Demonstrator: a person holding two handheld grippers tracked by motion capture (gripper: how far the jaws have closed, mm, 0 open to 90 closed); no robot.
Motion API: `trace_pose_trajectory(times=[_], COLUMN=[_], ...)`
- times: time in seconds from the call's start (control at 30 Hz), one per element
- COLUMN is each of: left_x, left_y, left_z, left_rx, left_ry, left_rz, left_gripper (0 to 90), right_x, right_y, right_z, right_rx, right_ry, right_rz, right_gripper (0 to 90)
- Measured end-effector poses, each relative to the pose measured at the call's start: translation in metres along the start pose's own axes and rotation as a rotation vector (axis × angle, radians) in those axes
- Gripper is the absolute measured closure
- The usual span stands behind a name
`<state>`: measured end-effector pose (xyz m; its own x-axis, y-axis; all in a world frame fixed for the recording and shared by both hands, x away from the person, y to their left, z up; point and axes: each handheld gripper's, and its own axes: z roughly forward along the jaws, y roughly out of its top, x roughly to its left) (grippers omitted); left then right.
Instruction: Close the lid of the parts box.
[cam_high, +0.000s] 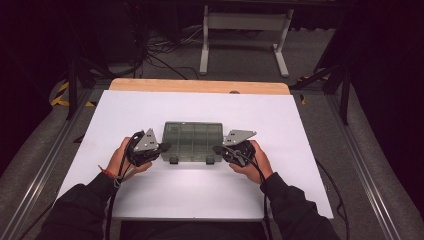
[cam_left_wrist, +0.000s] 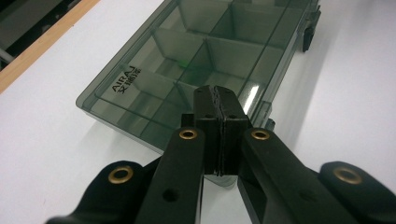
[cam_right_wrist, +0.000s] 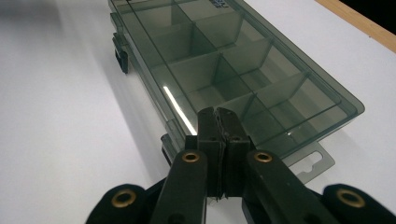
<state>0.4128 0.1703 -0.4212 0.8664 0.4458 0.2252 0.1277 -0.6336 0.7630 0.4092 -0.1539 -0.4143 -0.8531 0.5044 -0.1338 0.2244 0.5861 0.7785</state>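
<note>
A smoky-grey see-through compartment box lies closed on the white board, its two dark latches on the near side. Its dividers and bare compartments are plain in the left gripper view, as in the right gripper view. My left gripper sits at the box's left end, jaws shut with nothing between them, tips over the box's near corner. My right gripper mirrors it at the right end, jaws shut and empty, tips over the lid beside a latch.
The white board rests on a wooden tabletop. A white metal stand and cables lie on the floor beyond. Metal rails run along both sides of the table.
</note>
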Motion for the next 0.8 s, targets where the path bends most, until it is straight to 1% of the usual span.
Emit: trace_pose_trajectory(times=[0.13,0.2,0.3,0.47,0.6,0.73,0.77,0.8], left_x=[0.0,-0.001,-0.001,-0.004,-0.003,-0.001,0.0,0.001], left_y=[0.0,0.0,-0.001,-0.002,-0.005,-0.007,-0.01,-0.01], left_z=[0.002,0.002,0.003,0.008,0.009,0.007,0.006,0.006], left_rx=[-0.006,-0.007,0.003,0.018,0.009,0.01,0.001,0.0], left_ry=[0.0,0.002,-0.001,-0.008,-0.008,-0.002,-0.01,-0.009], left_rz=[-0.007,-0.008,-0.005,0.002,-0.016,-0.031,-0.049,-0.046], left_gripper=[88.8,88.6,88.0,88.6,89.8,89.9,89.9,89.9], right_x=[0.002,0.003,0.005,0.006,0.008,0.009,0.009,0.01], right_y=[0.0,0.0,-0.001,-0.002,-0.001,-0.002,-0.003,-0.003], right_z=[0.001,0.002,0.005,0.006,0.007,0.006,0.006,0.005], right_rx=[-0.009,-0.008,0.005,0.0,-0.001,-0.004,-0.003,-0.003], right_ry=[0.004,0.001,0.0,0.008,0.003,-0.005,-0.007,-0.01], right_rz=[0.005,-0.002,-0.011,-0.008,-0.017,-0.021,-0.023,-0.027], right_gripper=[89.7,89.8,89.8,89.8,89.8,89.7,89.7,89.7])
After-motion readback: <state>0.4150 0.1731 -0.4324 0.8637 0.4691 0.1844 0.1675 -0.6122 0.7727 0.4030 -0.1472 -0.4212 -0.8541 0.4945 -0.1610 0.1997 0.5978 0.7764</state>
